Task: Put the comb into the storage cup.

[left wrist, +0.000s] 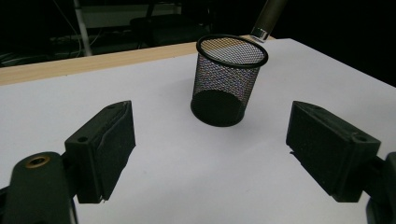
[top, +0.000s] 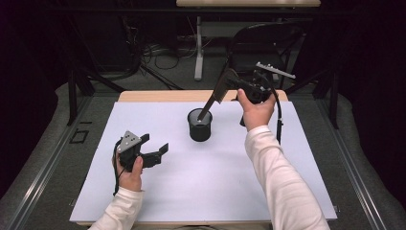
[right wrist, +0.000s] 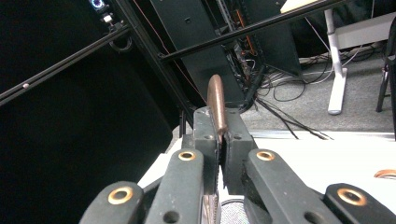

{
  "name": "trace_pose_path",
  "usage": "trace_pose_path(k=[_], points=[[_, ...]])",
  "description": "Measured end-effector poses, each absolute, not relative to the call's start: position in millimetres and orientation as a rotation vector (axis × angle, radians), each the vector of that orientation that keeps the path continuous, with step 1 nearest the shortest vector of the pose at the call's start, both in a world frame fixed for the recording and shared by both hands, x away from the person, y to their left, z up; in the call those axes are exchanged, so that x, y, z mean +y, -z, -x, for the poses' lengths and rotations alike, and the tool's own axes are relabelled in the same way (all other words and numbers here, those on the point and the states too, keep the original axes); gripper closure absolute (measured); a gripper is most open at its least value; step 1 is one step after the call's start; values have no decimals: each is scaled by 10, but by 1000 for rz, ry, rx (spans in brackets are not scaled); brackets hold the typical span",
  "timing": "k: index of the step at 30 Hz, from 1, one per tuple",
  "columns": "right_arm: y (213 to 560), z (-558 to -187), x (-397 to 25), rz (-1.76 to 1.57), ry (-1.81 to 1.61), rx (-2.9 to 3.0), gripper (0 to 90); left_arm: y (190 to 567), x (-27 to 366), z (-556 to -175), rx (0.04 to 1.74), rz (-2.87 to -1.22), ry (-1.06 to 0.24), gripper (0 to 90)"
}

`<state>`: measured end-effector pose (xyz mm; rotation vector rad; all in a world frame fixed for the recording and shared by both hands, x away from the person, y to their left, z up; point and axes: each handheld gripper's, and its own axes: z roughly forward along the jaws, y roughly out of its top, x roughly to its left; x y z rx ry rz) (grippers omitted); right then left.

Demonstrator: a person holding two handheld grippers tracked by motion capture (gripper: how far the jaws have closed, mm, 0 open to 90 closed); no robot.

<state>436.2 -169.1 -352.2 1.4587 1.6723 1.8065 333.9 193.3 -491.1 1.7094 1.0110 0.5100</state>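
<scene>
A black mesh cup [top: 199, 124] stands upright near the middle of the white mat [top: 201, 187]. Up and to its right, my right gripper [top: 223, 88] is shut on a slim brown-handled utensil [top: 208, 106], which slants down with its lower end inside the cup. In the right gripper view the brown handle [right wrist: 216, 105] sticks out past the closed jaws of the right gripper [right wrist: 220, 140]. My left gripper [top: 155, 143] rests open on the mat to the cup's front left. In the left gripper view the cup [left wrist: 229, 79] stands beyond the wide-apart jaws of the left gripper [left wrist: 210, 154], with nothing between them.
The wooden table edge [top: 158, 96] shows behind the mat. Beyond it are a black chair [top: 268, 33], a white desk leg [top: 198, 52] and floor cables. Dark frame rails run along both sides of the table.
</scene>
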Motion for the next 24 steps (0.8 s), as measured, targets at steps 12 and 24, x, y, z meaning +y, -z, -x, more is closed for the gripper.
trace_pose_path(k=[12,24], points=[[3569,-4455,-1653,-1481,-1773,1658,874,4910,1936,-3341,1011,-1707,-510,156],[3622,-4508,-1616,-1493,-1743,1656,874,4911,1935,-3342,1010,-1708,-510,156]])
